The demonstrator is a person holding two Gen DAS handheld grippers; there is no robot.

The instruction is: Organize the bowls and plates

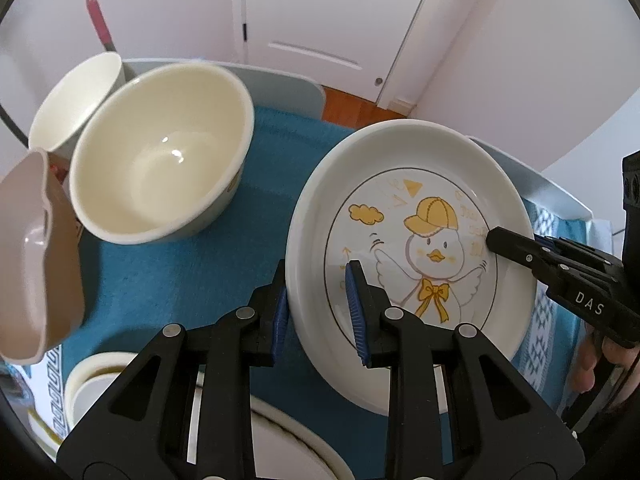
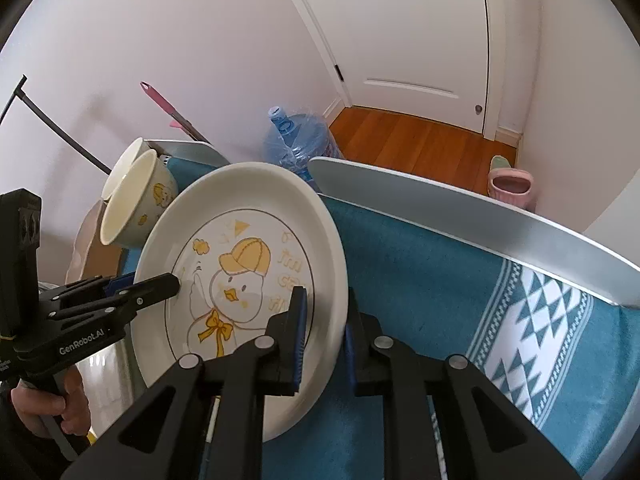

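A white plate with a yellow duck drawing (image 1: 412, 256) is held tilted above the blue cloth. My left gripper (image 1: 318, 312) grips its left rim between its blue pads. My right gripper (image 2: 324, 340) grips the opposite rim; its arm shows in the left wrist view (image 1: 560, 268). The plate also shows in the right wrist view (image 2: 244, 272). A cream bowl (image 1: 160, 152) stands on the cloth to the left, with a second white bowl (image 1: 76, 100) behind it.
A brown dish (image 1: 36, 256) is at the left edge. More white plates (image 1: 288, 436) lie below the left gripper. Grey tray walls (image 2: 460, 208) bound the cloth (image 2: 420, 264). A water jug (image 2: 296, 140) and a pink slipper (image 2: 512, 188) are on the floor.
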